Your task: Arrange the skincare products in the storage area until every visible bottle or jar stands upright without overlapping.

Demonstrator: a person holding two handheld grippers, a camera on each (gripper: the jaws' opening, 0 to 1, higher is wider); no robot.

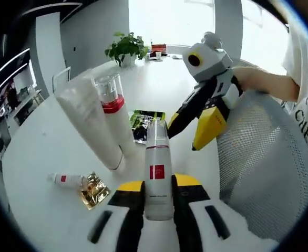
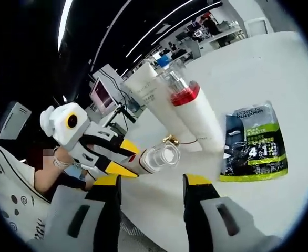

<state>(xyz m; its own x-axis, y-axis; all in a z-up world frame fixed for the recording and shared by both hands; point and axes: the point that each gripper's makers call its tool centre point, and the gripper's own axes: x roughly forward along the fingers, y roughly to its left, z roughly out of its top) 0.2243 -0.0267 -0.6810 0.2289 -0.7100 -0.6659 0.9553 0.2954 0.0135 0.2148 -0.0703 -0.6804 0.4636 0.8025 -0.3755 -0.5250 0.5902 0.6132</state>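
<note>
Table (image 1: 49,157), white and round, carries everything. Chair (image 1: 264,168) with mesh back stands at its edge. Tube (image 1: 88,123) and a red-banded pump bottle (image 1: 114,113) stand upright side by side. Sachet (image 2: 251,142), dark and green, lies flat near them. Left gripper (image 1: 158,202) pinches a clear-capped bottle (image 1: 157,173) between its jaws, above the table. Right gripper (image 2: 151,197) hangs spread, holding nothing. Small tube (image 1: 70,179) lies flat, touching a gold wrapper (image 1: 94,190).
</note>
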